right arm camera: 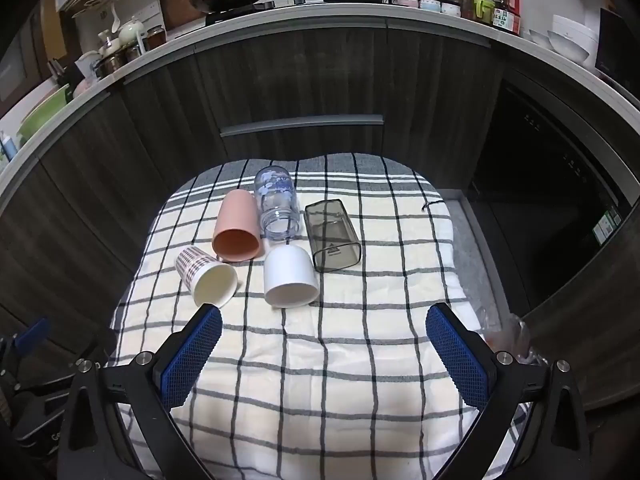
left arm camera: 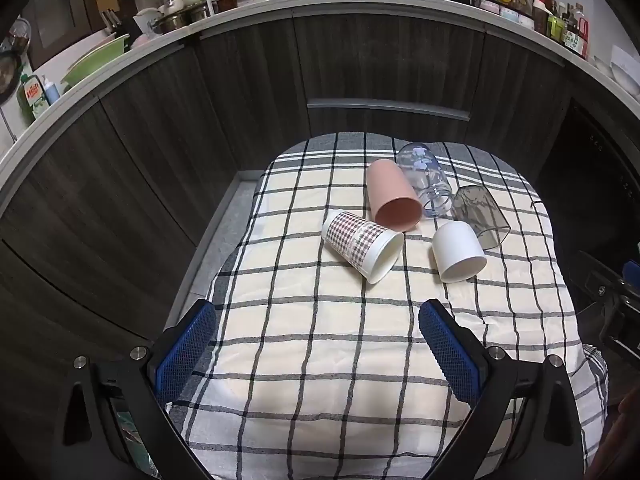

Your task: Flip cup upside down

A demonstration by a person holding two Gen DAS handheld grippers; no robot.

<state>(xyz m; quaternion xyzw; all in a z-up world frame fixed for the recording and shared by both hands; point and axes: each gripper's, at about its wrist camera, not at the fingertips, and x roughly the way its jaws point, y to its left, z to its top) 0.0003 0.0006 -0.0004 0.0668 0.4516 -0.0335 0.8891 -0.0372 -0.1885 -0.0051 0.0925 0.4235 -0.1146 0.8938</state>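
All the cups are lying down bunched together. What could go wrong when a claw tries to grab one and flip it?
The pink cup lies against the clear bottle, so a finger squeezing in might knock the bottle rolling. The checked paper cup looks thin and could crush if pinched hard. The tablecloth is wrinkled, so a cup set upside down may wobble.
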